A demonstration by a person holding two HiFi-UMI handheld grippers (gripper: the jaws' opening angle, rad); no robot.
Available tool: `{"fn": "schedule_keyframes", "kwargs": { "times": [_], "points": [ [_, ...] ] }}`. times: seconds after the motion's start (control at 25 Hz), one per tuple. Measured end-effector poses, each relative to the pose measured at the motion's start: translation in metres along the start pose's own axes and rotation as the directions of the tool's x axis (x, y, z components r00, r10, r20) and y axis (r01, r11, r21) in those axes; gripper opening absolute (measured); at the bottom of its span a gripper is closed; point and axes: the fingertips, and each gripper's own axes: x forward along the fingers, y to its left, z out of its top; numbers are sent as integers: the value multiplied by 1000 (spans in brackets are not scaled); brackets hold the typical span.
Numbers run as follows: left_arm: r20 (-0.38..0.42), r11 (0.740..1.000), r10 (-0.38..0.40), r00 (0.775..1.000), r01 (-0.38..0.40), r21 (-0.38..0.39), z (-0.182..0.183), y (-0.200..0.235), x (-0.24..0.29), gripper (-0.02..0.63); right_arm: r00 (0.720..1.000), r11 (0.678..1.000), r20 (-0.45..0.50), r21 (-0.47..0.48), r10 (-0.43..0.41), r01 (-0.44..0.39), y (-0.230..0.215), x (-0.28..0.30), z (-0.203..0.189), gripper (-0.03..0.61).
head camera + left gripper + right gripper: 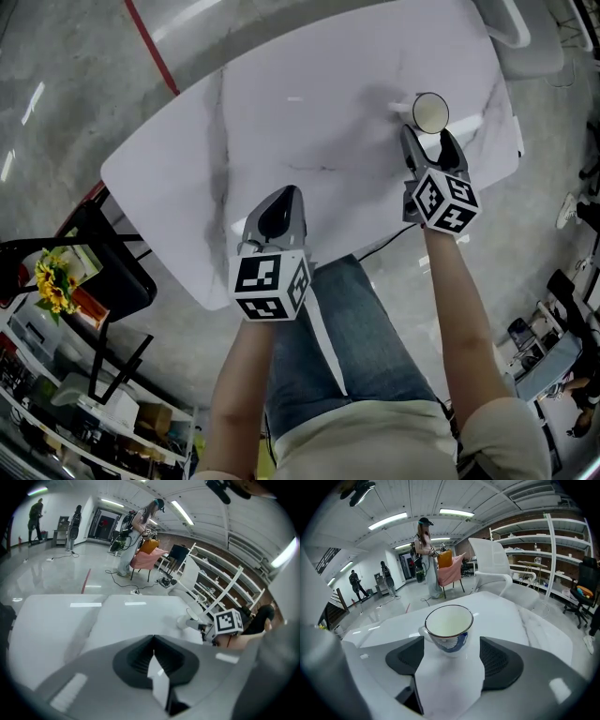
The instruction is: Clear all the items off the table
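A white cup [430, 112] with a blue pattern and a dark rim stands empty on the white marble table [309, 122], near its far right edge. My right gripper [428, 141] is open just behind it. In the right gripper view the cup [449, 625] sits at the tips of the right gripper [451, 644], with a gap to each pad. My left gripper [291, 190] is shut and holds nothing, hovering over the table's near edge. In the left gripper view the left gripper [153, 641] has its jaws pressed together, with the cup [187, 620] far to the right.
A white chair [525, 37] stands beyond the table's far right corner. A black chair [112, 272] and sunflowers [52, 281] are at the left, by shelving. People [426, 555] stand far off in the room. A pink-draped chair [450, 571] is behind them.
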Motion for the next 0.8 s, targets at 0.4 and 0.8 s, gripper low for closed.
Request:
{"fn": "schedule_keyframes", "kwargs": {
  "times": [0.4, 0.8],
  "points": [
    [-43, 1000, -6, 999, 7, 16, -4, 0, 6, 8, 1000, 1000, 4, -20, -6, 6, -1, 28, 5, 407],
    [-67, 1000, -6, 998, 6, -4, -8, 5, 12, 8, 999, 997, 32, -77, -16, 19, 0, 48, 15, 419]
  ]
}}
